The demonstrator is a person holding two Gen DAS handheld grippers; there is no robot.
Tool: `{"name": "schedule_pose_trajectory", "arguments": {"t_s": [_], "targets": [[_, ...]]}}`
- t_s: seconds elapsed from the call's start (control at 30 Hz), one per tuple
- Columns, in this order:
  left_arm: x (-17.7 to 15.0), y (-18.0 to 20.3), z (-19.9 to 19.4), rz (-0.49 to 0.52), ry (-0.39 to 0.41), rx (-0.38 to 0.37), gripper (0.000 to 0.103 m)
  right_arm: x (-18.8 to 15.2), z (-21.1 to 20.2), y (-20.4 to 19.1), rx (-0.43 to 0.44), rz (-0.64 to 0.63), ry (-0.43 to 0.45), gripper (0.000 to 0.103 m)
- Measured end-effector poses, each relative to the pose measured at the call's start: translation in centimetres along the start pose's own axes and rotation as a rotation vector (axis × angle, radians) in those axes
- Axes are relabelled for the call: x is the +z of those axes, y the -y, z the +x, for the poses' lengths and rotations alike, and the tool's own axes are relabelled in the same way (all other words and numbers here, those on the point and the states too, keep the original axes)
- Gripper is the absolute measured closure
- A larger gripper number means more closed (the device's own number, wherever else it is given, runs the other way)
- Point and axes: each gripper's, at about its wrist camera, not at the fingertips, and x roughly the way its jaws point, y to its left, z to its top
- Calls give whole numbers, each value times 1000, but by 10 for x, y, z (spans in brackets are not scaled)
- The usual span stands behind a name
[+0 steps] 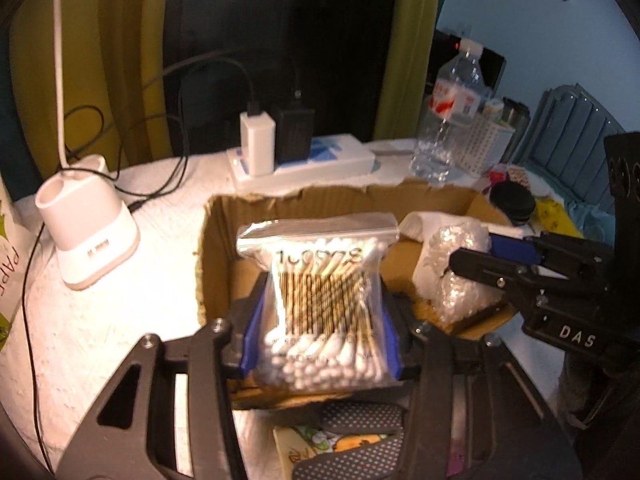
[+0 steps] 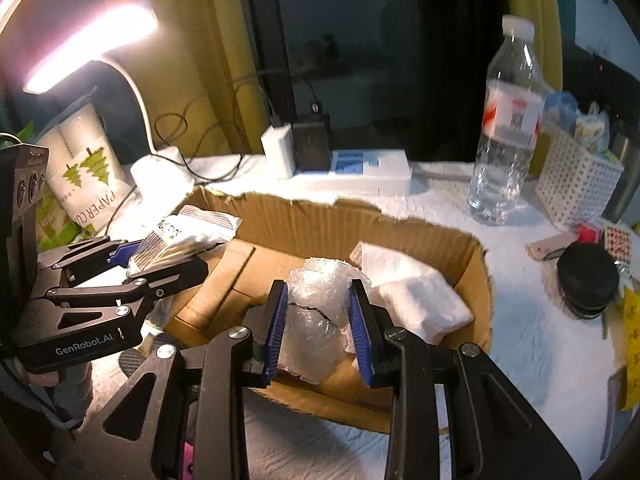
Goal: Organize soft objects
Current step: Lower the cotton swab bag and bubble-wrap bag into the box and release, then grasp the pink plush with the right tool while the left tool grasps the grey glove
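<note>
The left gripper (image 1: 320, 328) is clamped on a zip bag of cotton swabs (image 1: 320, 300), holding it upright over the near-left part of the cardboard box (image 2: 440, 248). The right gripper (image 2: 320, 332) has its blue pads pressed against a wad of bubble wrap (image 2: 316, 304), just above the box floor near the front wall. A white soft packet (image 2: 416, 300) already lies inside the box, touching the wrap on its far-right side.

To finish well, I would lower each item until it rests on the box floor before opening, keeping the swab bag left of the wrap so the two tools do not collide (they are close already), and release gently since both packages squash easily.

The box sits on a white textured cloth (image 2: 532, 340). Behind the box stand a power strip (image 2: 372, 176) and a water bottle (image 2: 506, 128); left of it, a lit desk lamp (image 2: 92, 44). Yellow-green curtains (image 2: 180, 80) hang behind.
</note>
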Motion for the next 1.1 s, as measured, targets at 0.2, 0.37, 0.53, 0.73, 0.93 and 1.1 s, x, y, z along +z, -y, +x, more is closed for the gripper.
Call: {"name": "schedule_pose_trajectory", "arguments": {"t_s": [0.2,0.37,0.53,0.73,0.93,1.1], "targets": [[-1,-3,6,-15,-27,8,51,-4,12,1,3,5,-36,69],[1,0,-5,-11,4,9,25,-3,8,0,2,11,-33,55],[3,1,-22,-9,39,15,24,-3,-5,-5,-5,6,-11,51],[-1,5,-46,-10,70,17,24,-5,-28,-14,-16,-4,22,51],[-9,12,-73,0,108,11,24,-10,-53,-24,-25,-18,53,50],[-18,16,-95,5,137,6,24,-19,-73,-33,-37,-25,76,50]]}}
